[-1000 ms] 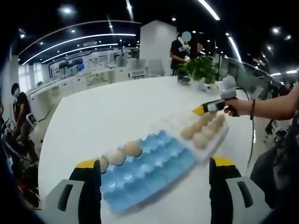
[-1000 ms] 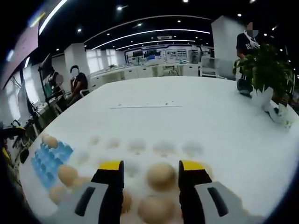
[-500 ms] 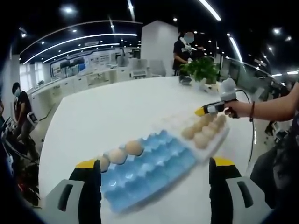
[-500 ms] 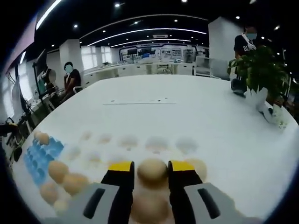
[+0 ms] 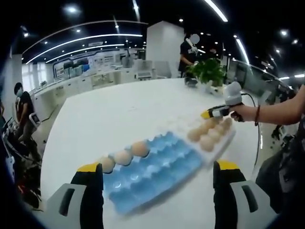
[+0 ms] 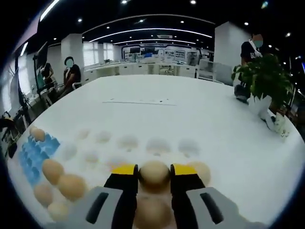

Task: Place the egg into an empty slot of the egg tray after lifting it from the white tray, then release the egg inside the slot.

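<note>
The step in hand looks like the pick: the egg is gripped in the white tray but not yet lifted, and the next move calls for raising it straight up clear of its neighbours, carrying it left to the blue tray and lowering it into an empty slot before the jaws part. In the left gripper view, going left to right, the left gripper hangs over the table with its jaws spread wide and nothing between them; beyond them lies the blue tray, which holds three eggs in a row along its far left edge while the rest of its slots look empty. Touching its right end is the white tray, carrying a cluster of eggs, and over its far corner sits the right gripper, held by a person's hand. A plant stands on the table behind. In the right gripper view the blue tray shows at the far left edge with one egg on it; next come four or so loose eggs in the near-left part of the white tray, then a run of empty hollows across its far side, and at centre the right gripper pinches the egg between its yellow pads, another egg just below it and one just to the right. The plant stands far right.
</note>
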`<state>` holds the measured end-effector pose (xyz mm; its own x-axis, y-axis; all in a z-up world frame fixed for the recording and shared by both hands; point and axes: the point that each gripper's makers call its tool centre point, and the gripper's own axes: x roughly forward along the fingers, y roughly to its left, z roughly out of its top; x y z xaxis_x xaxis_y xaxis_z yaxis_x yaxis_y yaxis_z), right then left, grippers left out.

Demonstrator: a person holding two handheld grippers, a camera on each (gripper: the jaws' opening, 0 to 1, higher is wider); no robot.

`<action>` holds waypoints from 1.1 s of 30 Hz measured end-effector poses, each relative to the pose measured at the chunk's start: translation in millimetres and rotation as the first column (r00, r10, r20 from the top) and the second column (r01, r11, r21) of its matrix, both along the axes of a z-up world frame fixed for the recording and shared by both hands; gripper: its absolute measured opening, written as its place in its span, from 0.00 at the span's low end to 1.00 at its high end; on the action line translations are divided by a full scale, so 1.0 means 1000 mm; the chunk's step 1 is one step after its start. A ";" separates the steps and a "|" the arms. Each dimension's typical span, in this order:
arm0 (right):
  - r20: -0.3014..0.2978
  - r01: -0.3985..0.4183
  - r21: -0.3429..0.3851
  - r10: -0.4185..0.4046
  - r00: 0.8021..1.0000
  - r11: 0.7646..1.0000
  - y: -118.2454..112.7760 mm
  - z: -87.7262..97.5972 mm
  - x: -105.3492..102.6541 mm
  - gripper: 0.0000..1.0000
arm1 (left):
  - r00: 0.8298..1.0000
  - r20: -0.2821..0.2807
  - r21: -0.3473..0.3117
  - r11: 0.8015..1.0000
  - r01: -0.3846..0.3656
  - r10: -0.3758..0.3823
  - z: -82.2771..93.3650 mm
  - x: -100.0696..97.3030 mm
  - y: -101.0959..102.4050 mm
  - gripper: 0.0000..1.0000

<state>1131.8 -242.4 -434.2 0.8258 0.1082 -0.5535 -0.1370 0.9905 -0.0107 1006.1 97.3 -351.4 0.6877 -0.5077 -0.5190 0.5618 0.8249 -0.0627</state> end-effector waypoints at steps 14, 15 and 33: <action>0.025 -0.021 0.010 0.021 0.999 1.000 0.003 0.012 -0.002 0.26 | 1.000 0.008 -0.003 1.000 0.002 -0.002 0.003 0.005 -0.001 0.98; 0.029 -0.025 0.003 0.025 0.999 1.000 0.003 0.013 -0.002 0.26 | 1.000 0.008 -0.003 1.000 0.004 -0.004 0.003 0.005 -0.002 0.98; 0.071 -0.045 0.027 0.043 0.997 0.999 0.016 0.034 0.001 0.26 | 1.000 0.006 0.000 1.000 0.007 -0.007 0.002 0.002 -0.002 0.98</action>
